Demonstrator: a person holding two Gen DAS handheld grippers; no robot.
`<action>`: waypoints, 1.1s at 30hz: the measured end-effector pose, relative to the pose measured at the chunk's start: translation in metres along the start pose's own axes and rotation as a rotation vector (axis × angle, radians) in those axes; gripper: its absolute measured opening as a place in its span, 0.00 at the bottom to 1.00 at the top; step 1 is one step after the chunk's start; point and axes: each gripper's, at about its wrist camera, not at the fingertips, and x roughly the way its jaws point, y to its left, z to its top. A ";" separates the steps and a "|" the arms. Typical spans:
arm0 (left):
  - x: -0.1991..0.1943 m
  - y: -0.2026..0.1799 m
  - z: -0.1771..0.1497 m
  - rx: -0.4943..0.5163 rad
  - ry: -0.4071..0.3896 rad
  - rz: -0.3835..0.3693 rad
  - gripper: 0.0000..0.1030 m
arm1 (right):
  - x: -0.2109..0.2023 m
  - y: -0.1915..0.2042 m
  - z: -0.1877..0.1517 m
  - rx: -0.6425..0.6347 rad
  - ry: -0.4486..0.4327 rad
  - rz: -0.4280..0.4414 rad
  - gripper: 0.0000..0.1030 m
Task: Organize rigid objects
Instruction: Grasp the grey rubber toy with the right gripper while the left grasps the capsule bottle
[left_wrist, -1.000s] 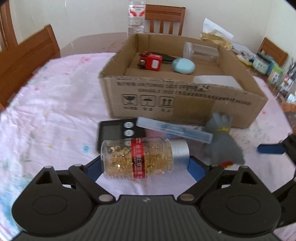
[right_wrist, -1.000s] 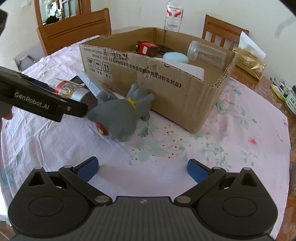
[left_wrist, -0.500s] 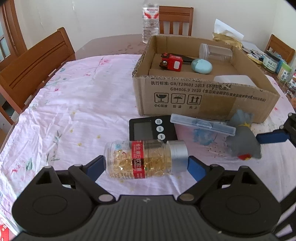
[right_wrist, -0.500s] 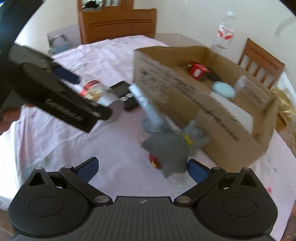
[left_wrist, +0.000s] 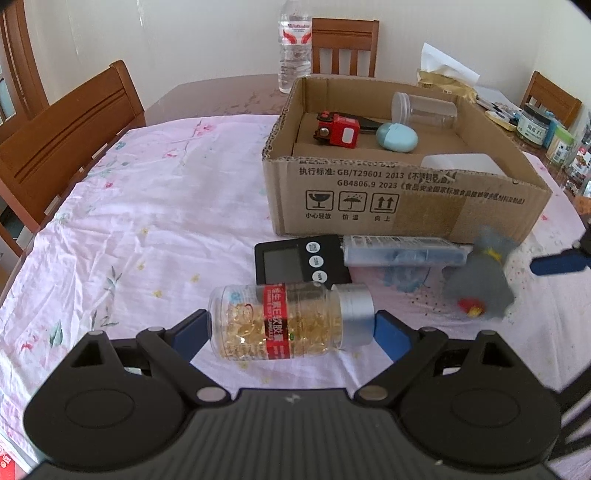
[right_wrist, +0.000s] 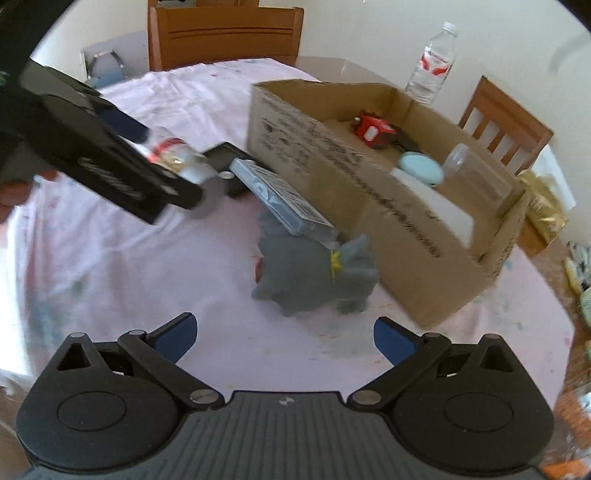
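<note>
1. Left claw (left_wrist: 291, 328): I hold the pill bottle (left_wrist: 288, 321) sideways, one pad on its base, the other on the silver cap (left_wrist: 354, 314). It appears lifted off the cloth (left_wrist: 147, 229), though I cannot tell for certain.
2. Risk, as I judge it: an end-to-end grip on a smooth bottle is slight. A tilt or jolt on the way to the box (left_wrist: 402, 195) could let it slip and drop onto the timer (left_wrist: 295, 260) just beyond.
3. Second risk: the near wall of the box stands between bottle and interior. Carried too low, the bottle would strike the cardboard edge.
4. Right claw (right_wrist: 284, 334): fingers spread wide, holding nothing.
5. Grey toy (right_wrist: 317, 273): on the cloth just ahead of the right claw, roughly centred between its fingers, touching or nearly touching the box.
6. Clear case (right_wrist: 280, 199): beyond the toy, leaning over the timer. A hasty reach could knock it.
7. Both claws work close together; they could collide.
</note>
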 end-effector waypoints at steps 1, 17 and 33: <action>0.000 0.000 0.000 -0.001 -0.001 0.001 0.91 | 0.003 -0.003 -0.001 -0.003 -0.003 0.001 1.00; -0.001 -0.002 0.000 -0.024 -0.007 0.017 0.91 | 0.024 -0.015 0.019 -0.033 -0.048 0.040 1.00; 0.004 -0.003 0.001 -0.039 -0.003 0.031 0.91 | 0.018 -0.018 0.023 0.017 -0.010 -0.018 0.79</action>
